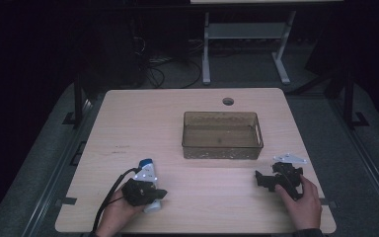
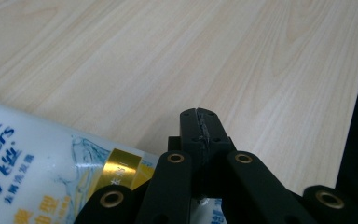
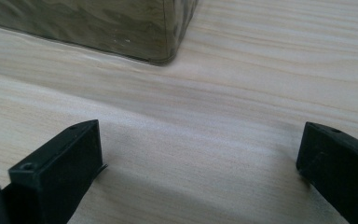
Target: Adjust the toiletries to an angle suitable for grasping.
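Smoky translucent plastic forms the bin at the table's middle; we see nothing inside it. Nearer the person than the bin, to its left, a white bottle with a blue cap lies beneath our left gripper, whose jaws are pressed together, holding nothing. Our right gripper, near the bin's right corner, is spread wide. The bottle's label is cut off.

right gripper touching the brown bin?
Apart. The right gripper view shows the right gripper open, with bare table between its jaws and the brown bin. The high view shows the same gap.
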Demonstrator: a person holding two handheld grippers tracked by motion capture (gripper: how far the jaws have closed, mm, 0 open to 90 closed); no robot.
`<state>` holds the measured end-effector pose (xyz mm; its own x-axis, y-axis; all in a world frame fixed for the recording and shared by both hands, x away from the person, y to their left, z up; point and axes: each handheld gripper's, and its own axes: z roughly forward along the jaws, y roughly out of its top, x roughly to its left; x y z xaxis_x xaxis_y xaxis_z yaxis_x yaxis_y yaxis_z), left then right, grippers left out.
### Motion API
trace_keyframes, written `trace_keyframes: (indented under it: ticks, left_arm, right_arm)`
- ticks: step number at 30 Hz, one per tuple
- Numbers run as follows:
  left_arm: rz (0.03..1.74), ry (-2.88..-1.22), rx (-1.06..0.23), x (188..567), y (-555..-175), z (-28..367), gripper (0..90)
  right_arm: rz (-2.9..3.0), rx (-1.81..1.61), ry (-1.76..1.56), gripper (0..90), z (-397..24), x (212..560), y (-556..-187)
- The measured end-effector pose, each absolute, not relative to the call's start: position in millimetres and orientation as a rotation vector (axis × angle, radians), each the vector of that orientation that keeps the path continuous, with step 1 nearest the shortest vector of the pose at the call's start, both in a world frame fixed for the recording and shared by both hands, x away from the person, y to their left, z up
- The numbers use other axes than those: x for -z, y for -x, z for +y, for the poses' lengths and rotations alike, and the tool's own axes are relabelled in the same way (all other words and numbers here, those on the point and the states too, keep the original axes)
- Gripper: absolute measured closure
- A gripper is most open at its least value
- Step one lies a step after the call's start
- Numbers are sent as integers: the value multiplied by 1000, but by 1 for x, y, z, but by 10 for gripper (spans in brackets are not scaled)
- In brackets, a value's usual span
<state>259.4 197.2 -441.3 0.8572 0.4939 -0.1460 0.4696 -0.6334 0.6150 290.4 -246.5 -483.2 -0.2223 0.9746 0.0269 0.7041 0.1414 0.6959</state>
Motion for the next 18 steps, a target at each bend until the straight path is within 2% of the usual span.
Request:
trace_keyframes:
  ticks: [10,18]
  left_arm:
    - [719,-2354,-41,445,-251,207,896]
    - [709,-2284,-73,428,-255,212,896]
  right_arm:
    - [1991,-830,-1605,0,-247,483,-290]
    - [1991,-832,-1605,0,-247,483,-290]
